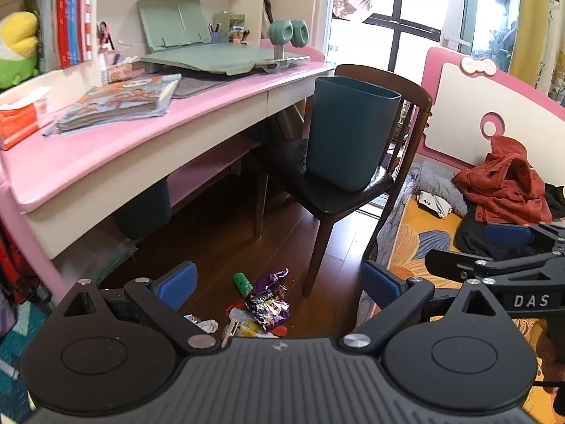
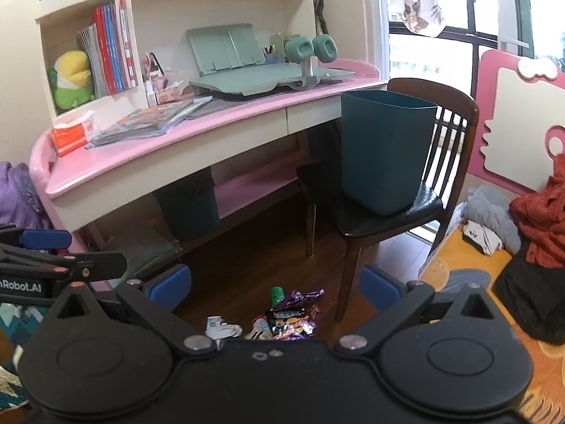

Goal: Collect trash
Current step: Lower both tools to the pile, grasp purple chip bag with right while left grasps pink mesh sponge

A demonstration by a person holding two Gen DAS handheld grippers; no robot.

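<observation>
Desk (image 1: 116, 148) and chair (image 1: 339, 198) set the limits of our working space; a teal bin (image 1: 348, 134) stands upright on the chair seat, and we judge it to be the receptacle. Below, on the dark wood floor (image 1: 226, 233) just beside the chair's front leg, lies the trash pile (image 1: 261, 307): purple foil wrappers (image 2: 293, 314), a small green container (image 1: 243, 282) and a crumpled white scrap (image 2: 222, 330), all touching or nearly so.

We hold the left gripper (image 1: 279, 284) and the right gripper (image 2: 277, 288) above the pile, jaws spread wide on both, nothing held. Part of the pile is hidden behind the gripper bodies, so its full extent cannot be told.

For a clean pick, we lower one gripper at a time. We start with a piece at the edge, probably the green container, because it looks rigid. We straddle it fully before closing. Foil wrappers may slip, so we pinch them at a bunched fold.
</observation>
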